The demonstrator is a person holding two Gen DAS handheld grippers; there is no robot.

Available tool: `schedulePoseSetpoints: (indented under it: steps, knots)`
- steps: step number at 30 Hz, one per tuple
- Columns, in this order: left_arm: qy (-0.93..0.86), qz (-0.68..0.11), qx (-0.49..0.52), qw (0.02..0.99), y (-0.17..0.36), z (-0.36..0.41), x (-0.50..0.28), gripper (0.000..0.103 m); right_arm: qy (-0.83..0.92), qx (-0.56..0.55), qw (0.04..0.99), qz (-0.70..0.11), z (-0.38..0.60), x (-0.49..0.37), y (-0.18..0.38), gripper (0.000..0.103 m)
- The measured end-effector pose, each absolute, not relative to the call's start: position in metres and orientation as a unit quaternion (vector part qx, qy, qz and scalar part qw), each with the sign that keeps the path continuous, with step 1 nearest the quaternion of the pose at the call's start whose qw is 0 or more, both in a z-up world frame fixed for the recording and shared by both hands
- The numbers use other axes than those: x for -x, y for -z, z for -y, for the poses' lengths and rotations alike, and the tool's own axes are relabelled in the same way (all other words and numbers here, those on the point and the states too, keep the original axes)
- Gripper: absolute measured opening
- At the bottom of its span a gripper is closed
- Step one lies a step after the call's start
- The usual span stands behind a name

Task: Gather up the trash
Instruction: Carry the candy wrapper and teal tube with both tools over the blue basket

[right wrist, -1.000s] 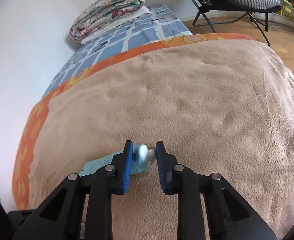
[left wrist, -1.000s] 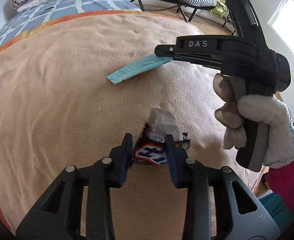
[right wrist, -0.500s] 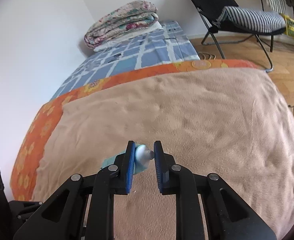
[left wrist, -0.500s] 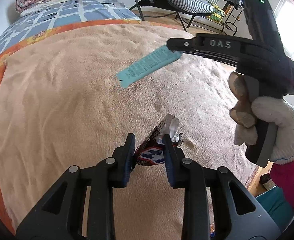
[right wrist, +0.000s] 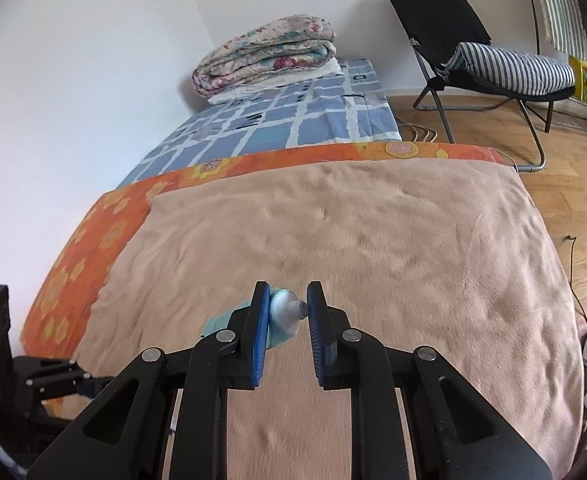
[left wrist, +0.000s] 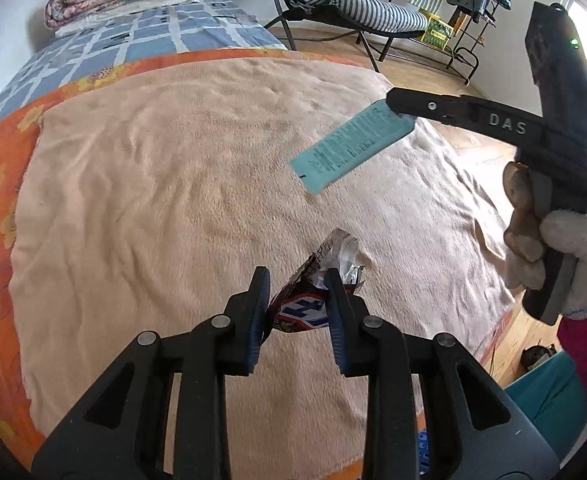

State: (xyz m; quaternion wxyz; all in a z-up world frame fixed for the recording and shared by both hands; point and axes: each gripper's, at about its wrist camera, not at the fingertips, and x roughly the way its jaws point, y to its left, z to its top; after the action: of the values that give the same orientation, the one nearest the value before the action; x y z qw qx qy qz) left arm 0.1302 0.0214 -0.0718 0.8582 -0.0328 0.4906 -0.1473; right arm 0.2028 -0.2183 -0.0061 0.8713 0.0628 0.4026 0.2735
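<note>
Both pieces of trash are off the bed's tan blanket, the left gripper clamping a candy wrapper and the right gripper a teal tube, so carrying them to a bin should come next.

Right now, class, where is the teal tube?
The teal tube hangs clamped in the right claw, above the beige blanket; in the left wrist view it is upper right of the candy wrapper.
</note>
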Motion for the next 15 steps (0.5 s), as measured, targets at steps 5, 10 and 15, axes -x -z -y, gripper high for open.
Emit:
schedulePoseSetpoints:
  steps: [5,10,15]
  knots:
    - [0.143,-0.488,0.024,0.860,0.065,-0.020,-0.109,0.027,-0.286,-0.034,0.876,-0.388,0.224,-0.170,-0.007,0.017]
    - [0.141,-0.487,0.022,0.862,0.061,-0.017,-0.083,0.027,-0.306,-0.002,0.872,-0.381,0.227,-0.129,-0.012,0.017]
    - [0.136,-0.489,0.019,0.861,0.061,-0.016,-0.056,0.027,-0.322,0.012,0.866,-0.383,0.237,-0.088,-0.013,0.017]
